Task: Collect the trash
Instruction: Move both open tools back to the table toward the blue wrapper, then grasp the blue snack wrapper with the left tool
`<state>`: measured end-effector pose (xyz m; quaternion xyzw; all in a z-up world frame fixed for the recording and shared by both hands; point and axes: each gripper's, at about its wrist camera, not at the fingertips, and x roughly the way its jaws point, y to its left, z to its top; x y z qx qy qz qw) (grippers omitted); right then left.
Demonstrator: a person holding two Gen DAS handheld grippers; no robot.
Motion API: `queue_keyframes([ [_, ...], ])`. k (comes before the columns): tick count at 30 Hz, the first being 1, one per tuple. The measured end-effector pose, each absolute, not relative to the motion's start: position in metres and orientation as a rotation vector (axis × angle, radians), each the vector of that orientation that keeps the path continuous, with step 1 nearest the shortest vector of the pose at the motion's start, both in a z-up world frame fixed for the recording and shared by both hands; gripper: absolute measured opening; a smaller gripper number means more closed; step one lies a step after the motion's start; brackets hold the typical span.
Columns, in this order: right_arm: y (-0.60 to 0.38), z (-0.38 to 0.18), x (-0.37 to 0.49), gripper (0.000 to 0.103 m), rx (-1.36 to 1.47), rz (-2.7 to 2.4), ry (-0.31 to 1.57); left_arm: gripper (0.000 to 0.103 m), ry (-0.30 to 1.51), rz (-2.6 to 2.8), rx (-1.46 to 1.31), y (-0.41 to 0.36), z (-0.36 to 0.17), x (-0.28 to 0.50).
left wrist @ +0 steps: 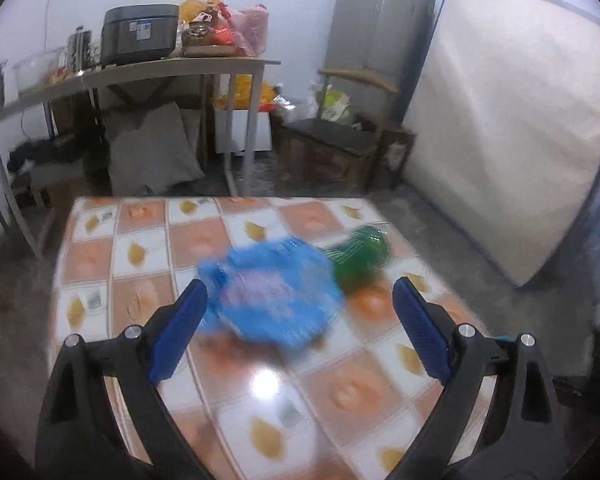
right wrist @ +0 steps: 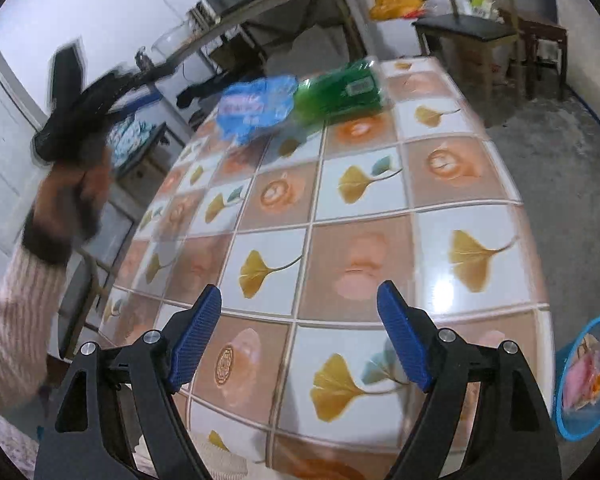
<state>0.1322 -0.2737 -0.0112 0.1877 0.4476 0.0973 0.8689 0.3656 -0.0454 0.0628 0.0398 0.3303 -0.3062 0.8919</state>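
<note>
Both hand-held grippers [left wrist: 300, 308] [right wrist: 300, 312] gape empty; the green wrapper [right wrist: 340, 94] lies lengthwise beside the blue wrapper [right wrist: 256, 106].

a white mattress [left wrist: 512, 120] leans beside a grey fridge [left wrist: 376, 20].

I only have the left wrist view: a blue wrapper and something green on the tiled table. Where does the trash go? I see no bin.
Observer: A blue basket stands on the floor beside the table's near right corner; it already holds pinkish wrappers.
Operator: Is the right gripper carrying anything?
Observer: No. The right gripper hovers over bare tiles, jaws open and empty.
Operator: What is the green thing?
Observer: A green packet with a white label, touching the blue wrapper at the far end.
</note>
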Motion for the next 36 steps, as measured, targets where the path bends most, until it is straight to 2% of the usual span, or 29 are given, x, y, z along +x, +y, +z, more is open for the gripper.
queue_keyframes([
  [5, -0.265, -0.029, 0.154, 0.078, 0.414, 0.245, 0.991, 0.089, 0.841, -0.654, 0.058, -0.068, 0.026, 0.438],
  [7, -0.263, -0.033, 0.162, 0.078, 0.419, 0.257, 1.005, 0.078, 0.912, -0.657, 0.035, -0.071, 0.007, 0.458],
  [9, -0.264, -0.035, 0.165, 0.078, 0.423, 0.256, 1.011, 0.058, 0.969, -0.656, 0.02, -0.072, -0.008, 0.469],
  [10, -0.266, -0.036, 0.168, 0.078, 0.427, 0.254, 1.014, 0.054, 0.987, -0.661, 0.009, -0.071, -0.014, 0.472],
  [13, -0.268, -0.037, 0.171, 0.078, 0.439, 0.255, 1.012, 0.029, 1.012, -0.665, 0.021, -0.07, -0.022, 0.476],
  [15, -0.27, -0.036, 0.173, 0.078, 0.44, 0.254, 1.009, 0.008, 1.015, -0.647, 0.039, -0.069, -0.023, 0.477],
  [16, -0.271, -0.036, 0.174, 0.078, 0.44, 0.251, 1.007, 0.004, 1.018, -0.639, 0.031, -0.067, -0.022, 0.477],
  [18, -0.274, -0.035, 0.174, 0.078, 0.446, 0.249, 1.001, 0.0, 1.015, -0.627, 0.008, -0.061, -0.018, 0.477],
  [23, -0.279, -0.028, 0.167, 0.078, 0.446, 0.243, 0.978, 0.0, 0.938, -0.612, -0.076, -0.03, 0.019, 0.455],
  [30, -0.29, -0.008, 0.146, 0.078, 0.456, 0.23, 0.913, 0.0, 0.908, -0.756, -0.31, 0.024, 0.071, 0.363],
  [33, -0.294, 0.004, 0.137, 0.078, 0.47, 0.232, 0.872, 0.0, 0.959, -0.909, -0.546, 0.044, 0.066, 0.322],
  [36, -0.296, 0.015, 0.129, 0.078, 0.477, 0.237, 0.827, 0.0, 1.006, -1.026, -0.798, 0.059, 0.037, 0.291],
])
